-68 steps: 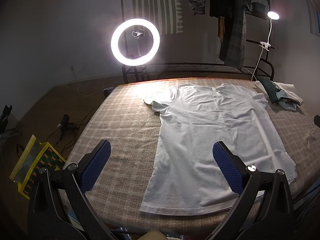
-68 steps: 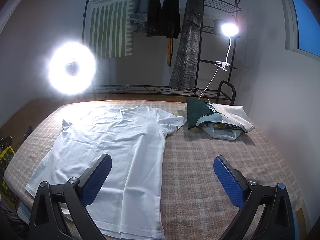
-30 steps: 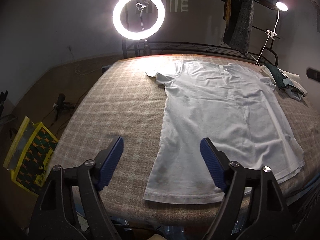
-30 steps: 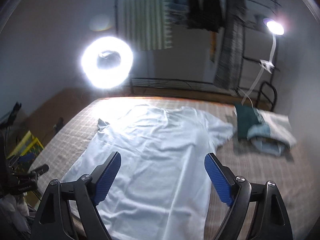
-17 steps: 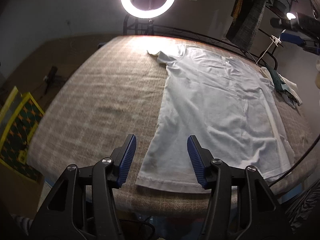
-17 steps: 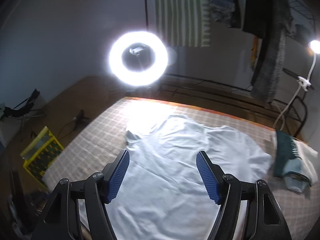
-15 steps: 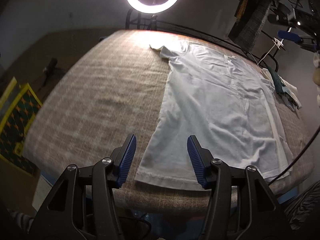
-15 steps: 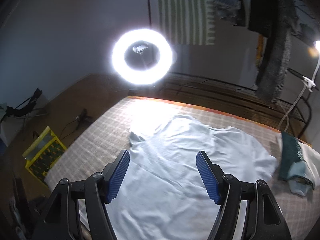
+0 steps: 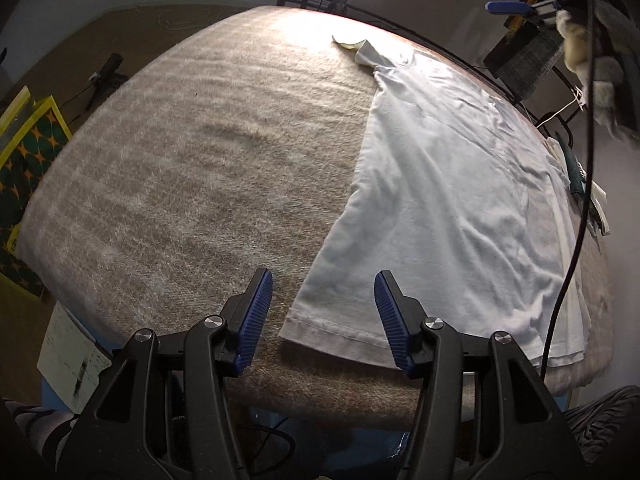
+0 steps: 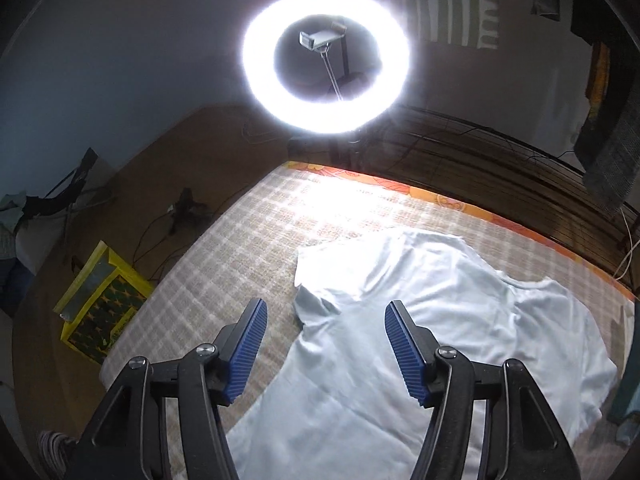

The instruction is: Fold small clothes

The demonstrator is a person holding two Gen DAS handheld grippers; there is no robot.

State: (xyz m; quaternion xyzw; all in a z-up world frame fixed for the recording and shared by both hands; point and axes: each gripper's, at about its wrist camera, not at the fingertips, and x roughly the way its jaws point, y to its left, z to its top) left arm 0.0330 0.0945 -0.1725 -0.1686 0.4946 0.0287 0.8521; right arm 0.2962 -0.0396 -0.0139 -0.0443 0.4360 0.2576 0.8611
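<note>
A white T-shirt (image 9: 452,200) lies spread flat on the checked bed cover (image 9: 180,168), collar toward the far edge. My left gripper (image 9: 322,312) is open and empty, its blue pads either side of the shirt's near left hem corner (image 9: 296,330), just above it. My right gripper (image 10: 323,340) is open and empty, hovering over the shirt's left sleeve (image 10: 316,280) and armpit. The shirt also shows in the right wrist view (image 10: 440,320). The right gripper itself shows at the upper right of the left wrist view (image 9: 508,6).
A bright ring light (image 10: 326,56) stands behind the bed's far edge. A yellow patterned bag (image 10: 102,300) sits on the floor to the left. Folded clothes (image 9: 580,176) lie at the bed's right side. A black cable (image 9: 576,220) hangs across the shirt's right part.
Both grippers have narrowed their opening and moved left and lower. The left one has come down to the hem corner, the right one has swung over to the left sleeve.
</note>
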